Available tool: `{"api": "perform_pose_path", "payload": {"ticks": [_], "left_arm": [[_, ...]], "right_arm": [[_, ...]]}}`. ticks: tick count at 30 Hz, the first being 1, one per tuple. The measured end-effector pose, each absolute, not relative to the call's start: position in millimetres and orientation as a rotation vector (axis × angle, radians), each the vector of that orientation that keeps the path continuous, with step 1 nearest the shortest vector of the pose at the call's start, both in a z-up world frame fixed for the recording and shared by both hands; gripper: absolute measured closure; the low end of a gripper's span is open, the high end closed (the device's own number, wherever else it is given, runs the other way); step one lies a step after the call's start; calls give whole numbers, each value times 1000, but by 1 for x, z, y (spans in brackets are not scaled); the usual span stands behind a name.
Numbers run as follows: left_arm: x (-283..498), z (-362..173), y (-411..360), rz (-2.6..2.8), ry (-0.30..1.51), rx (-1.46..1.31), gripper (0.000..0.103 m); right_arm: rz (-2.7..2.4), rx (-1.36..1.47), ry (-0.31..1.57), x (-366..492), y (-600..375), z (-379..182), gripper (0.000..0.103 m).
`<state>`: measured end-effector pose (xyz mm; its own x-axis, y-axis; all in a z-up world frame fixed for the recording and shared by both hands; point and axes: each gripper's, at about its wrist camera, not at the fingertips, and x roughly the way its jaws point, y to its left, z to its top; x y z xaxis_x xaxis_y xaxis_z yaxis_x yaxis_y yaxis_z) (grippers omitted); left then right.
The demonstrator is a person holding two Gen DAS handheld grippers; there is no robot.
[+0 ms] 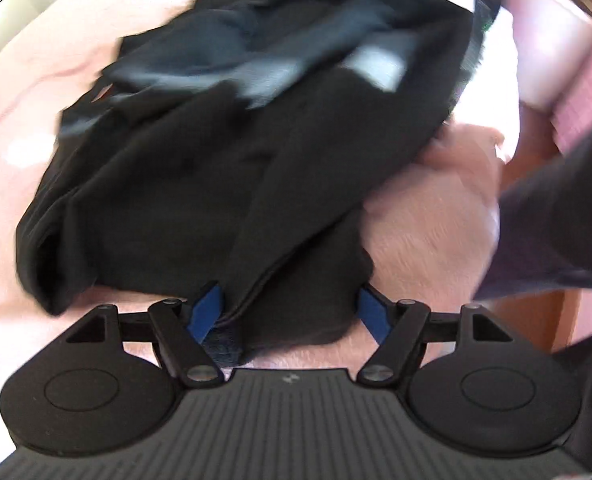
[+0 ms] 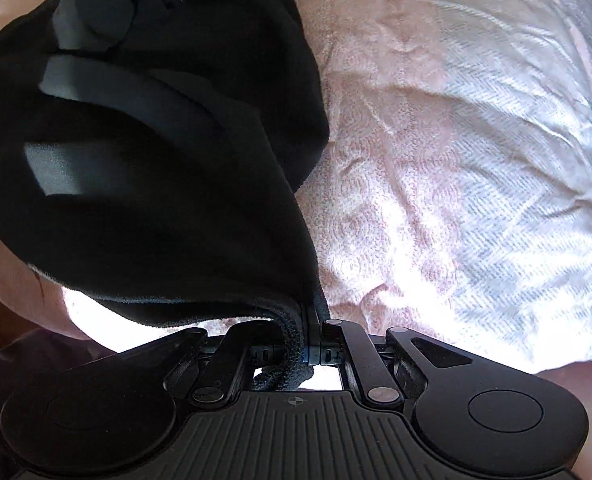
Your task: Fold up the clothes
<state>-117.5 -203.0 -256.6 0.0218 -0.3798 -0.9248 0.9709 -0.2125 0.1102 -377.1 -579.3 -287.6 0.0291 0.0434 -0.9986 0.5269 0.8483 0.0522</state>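
A black garment [image 1: 224, 152] with grey patches lies crumpled on a pink bedspread [image 1: 428, 224]. My left gripper [image 1: 288, 308] is open, its blue-padded fingers [image 1: 206, 308] spread apart, with an edge of the black cloth lying between them. In the right wrist view the same black garment [image 2: 148, 184] fills the left half. My right gripper [image 2: 310, 320] is shut on its hem, which hangs from the closed fingers and is lifted off the bed.
The pink and white textured bedspread [image 2: 456, 168] covers the right half of the right wrist view. A pink striped item [image 1: 576, 92] and dark cloth [image 1: 556, 216] sit at the right in the left wrist view, past the bed's edge.
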Motion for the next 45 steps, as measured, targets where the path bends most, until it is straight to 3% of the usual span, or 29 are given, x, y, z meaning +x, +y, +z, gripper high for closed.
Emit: {"api": "perform_pose_path", "payload": {"ticks": [3,4,5,6,7,10,15,17,18,19,20,21,22,26,33,36,38,39,41,42,43,44,45], "left_arm": [[-112,-255,-206,-1414,824,1027,34],[-111,-258,-209,-1407,855,1013,40],[-110,-259,-210,-1413,895,998,52],[-108,-261,-212,-1433,942,990,77],[-108,-258,-211,-1451,969,1001,88],[-124,-245,-195,-1557,1034,1072,91],[-122,-227,-164,-1547,1125,1146,87],[-96,-213,-161,-1463,1129,1074,77],[-81,-207,-164,-1416,1113,1044,71],[-66,-200,-166,-1367,1096,1013,65],[-49,-196,-173,-1314,1065,993,62],[-31,-192,-180,-1261,1032,972,55],[-12,-189,-191,-1203,999,951,47],[61,-186,-232,-1071,920,824,35],[156,-258,-296,-1077,1039,692,34],[180,-294,-311,-1122,1132,694,33],[192,-310,-316,-1146,1187,670,32],[195,-313,-315,-1154,1210,642,33],[197,-312,-315,-1181,1239,599,58],[196,-310,-315,-1198,1254,579,87],[196,-307,-314,-1215,1270,558,95],[193,-300,-314,-1219,1250,565,96],[189,-289,-314,-1231,1206,576,97]], "right_arm": [[-307,397,1511,-380,-588,-283,100],[-286,381,1515,-381,-589,-281,100],[-265,367,1519,-383,-591,-280,100],[-248,371,1525,-386,-591,-279,100],[-232,375,1532,-390,-591,-278,100],[-203,395,1561,-405,-580,-274,100],[-200,455,1591,-419,-576,-260,100],[-218,459,1586,-418,-581,-250,98],[-228,458,1585,-416,-584,-245,79],[-246,431,1592,-410,-590,-239,45],[-262,405,1600,-403,-597,-234,29],[-261,387,1605,-395,-605,-230,20],[-262,366,1606,-385,-613,-226,20],[-325,258,1484,-327,-633,-209,20],[-459,313,1087,-199,-699,-198,20],[-398,401,1029,-138,-730,-234,20],[-359,408,1085,-104,-744,-267,20],[-333,448,1096,-95,-751,-284,20],[-284,528,1116,-77,-764,-317,20],[-276,565,1121,-76,-767,-325,29],[-267,602,1127,-74,-770,-333,78],[-258,639,1131,-72,-773,-341,96],[-251,670,1132,-71,-776,-346,95]]}}
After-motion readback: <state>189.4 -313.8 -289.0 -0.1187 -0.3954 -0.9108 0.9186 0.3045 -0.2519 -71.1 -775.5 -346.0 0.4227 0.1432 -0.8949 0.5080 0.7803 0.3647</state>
